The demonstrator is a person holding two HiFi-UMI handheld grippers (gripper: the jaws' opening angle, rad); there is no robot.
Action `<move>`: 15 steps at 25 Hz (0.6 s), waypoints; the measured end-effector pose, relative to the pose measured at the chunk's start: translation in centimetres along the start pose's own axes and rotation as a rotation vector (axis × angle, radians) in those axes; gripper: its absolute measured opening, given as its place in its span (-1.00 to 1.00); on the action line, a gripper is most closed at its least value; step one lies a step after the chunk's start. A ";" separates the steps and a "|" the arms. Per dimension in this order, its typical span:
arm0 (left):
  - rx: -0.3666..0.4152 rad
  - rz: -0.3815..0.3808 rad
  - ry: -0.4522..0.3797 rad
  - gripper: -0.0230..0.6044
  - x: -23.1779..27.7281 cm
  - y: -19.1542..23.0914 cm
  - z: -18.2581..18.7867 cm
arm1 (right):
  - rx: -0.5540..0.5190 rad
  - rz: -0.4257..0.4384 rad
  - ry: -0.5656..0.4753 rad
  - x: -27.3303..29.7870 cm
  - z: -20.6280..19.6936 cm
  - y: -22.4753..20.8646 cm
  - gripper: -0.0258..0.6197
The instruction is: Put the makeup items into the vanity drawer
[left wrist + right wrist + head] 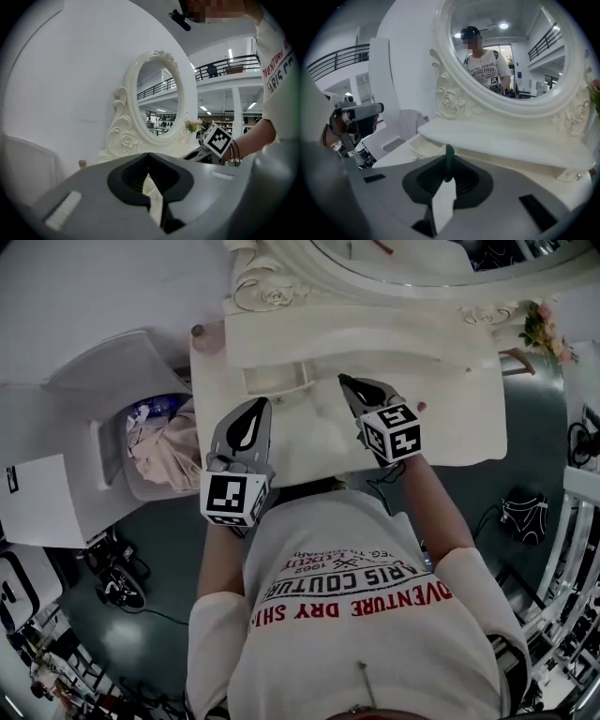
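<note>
Here the right claw (351, 383) is pinched narrow on a slim dark-green makeup pencil (449, 158), whose long axis runs up along the jaws. The open vanity drawer (275, 379) lies just to its left. The left claw (253, 411), closed and empty, hangs just short of the drawer.

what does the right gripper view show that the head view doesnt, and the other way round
Only the right gripper view: the right gripper, its fingers shut on a slim dark stick, and the person's reflection in the oval mirror. Only the head view: a bin of pinkish cloth at the left, and the right gripper's marker cube. Both: the white vanity top and the left gripper.
</note>
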State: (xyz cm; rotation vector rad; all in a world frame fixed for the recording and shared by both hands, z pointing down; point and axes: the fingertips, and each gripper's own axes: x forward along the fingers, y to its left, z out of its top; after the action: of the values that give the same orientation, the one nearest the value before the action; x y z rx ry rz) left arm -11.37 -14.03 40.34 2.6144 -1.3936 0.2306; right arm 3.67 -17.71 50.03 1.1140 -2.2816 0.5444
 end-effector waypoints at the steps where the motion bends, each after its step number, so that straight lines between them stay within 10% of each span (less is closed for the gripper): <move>1: -0.002 0.014 -0.002 -0.90 -0.6 0.9 0.0 | -0.014 0.014 -0.004 0.7 0.7 0.9 -0.79; 15: -0.047 0.149 0.004 -0.90 -7.0 11.2 -1.8 | -0.137 0.092 0.092 10.5 3.6 9.7 -0.77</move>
State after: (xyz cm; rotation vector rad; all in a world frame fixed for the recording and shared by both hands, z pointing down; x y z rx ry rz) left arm -24.61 -14.13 41.48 2.4735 -1.5737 0.2194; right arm -10.62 -20.30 52.62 0.9036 -2.2618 0.4570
